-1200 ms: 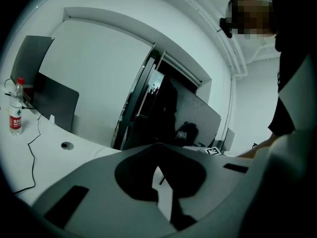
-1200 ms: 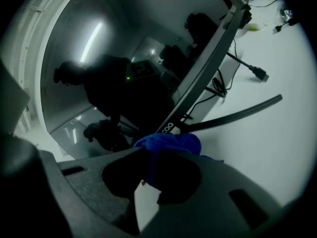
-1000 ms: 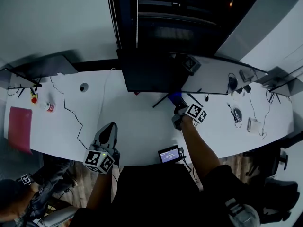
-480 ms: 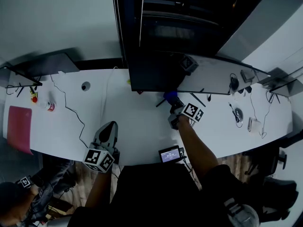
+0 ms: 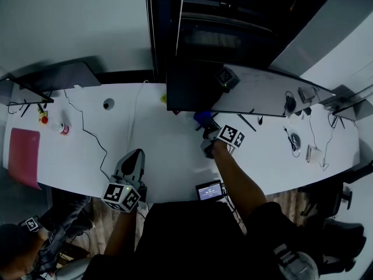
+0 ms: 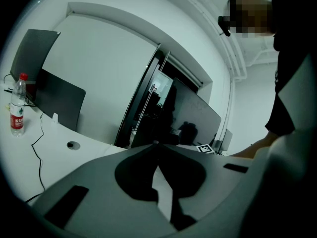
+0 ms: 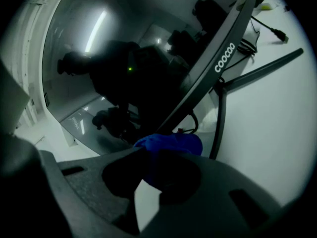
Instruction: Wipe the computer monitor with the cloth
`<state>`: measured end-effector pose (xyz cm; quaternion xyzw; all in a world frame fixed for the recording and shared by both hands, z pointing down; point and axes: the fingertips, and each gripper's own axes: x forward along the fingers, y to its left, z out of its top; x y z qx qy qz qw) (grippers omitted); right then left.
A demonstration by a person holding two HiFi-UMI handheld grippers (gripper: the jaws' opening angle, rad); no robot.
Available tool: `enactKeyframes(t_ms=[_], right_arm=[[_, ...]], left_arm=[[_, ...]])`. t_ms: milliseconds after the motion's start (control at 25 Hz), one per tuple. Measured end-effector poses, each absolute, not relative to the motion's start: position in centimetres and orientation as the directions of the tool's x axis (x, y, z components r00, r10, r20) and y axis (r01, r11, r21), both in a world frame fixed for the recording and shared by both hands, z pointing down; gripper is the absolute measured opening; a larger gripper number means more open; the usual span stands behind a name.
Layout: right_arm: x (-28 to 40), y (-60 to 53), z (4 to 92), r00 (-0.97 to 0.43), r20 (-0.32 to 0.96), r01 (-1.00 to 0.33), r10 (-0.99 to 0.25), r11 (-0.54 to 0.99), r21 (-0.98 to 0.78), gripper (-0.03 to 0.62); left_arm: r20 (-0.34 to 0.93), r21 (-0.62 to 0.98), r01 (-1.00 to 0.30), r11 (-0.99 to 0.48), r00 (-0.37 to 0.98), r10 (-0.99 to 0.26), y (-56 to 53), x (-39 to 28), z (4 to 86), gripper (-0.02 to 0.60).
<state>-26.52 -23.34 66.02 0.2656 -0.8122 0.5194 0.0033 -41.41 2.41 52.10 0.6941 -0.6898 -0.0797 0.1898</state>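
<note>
Head view: cloth farther left.

Plain bright blue cloth clamped in the right gripper. Monitor just ahead of that claw: glossy black screen, dark grey bezel, white lettering. Desk beneath both claws: white. Left gripper: grey body, black pads; marker cube black-and-white squares. Bottle far to its left: red cap, red label.

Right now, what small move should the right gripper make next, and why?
Probably push the cloth up onto the monitor and start wiping. The right gripper is shut on the cloth, which sits only at the monitor's bottom edge.
</note>
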Motion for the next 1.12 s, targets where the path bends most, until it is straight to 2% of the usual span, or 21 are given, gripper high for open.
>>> enactKeyframes(t_ms=[1120], right_arm=[[-36.9, -18.2, 65.8, -0.919, 0.269, -0.366, -0.287, 0.374, -0.852, 0.063]], left_arm=[[0.143, 0.378, -0.924, 0.060, -0.006, -0.990, 4.4, -45.7, 52.5, -0.006]])
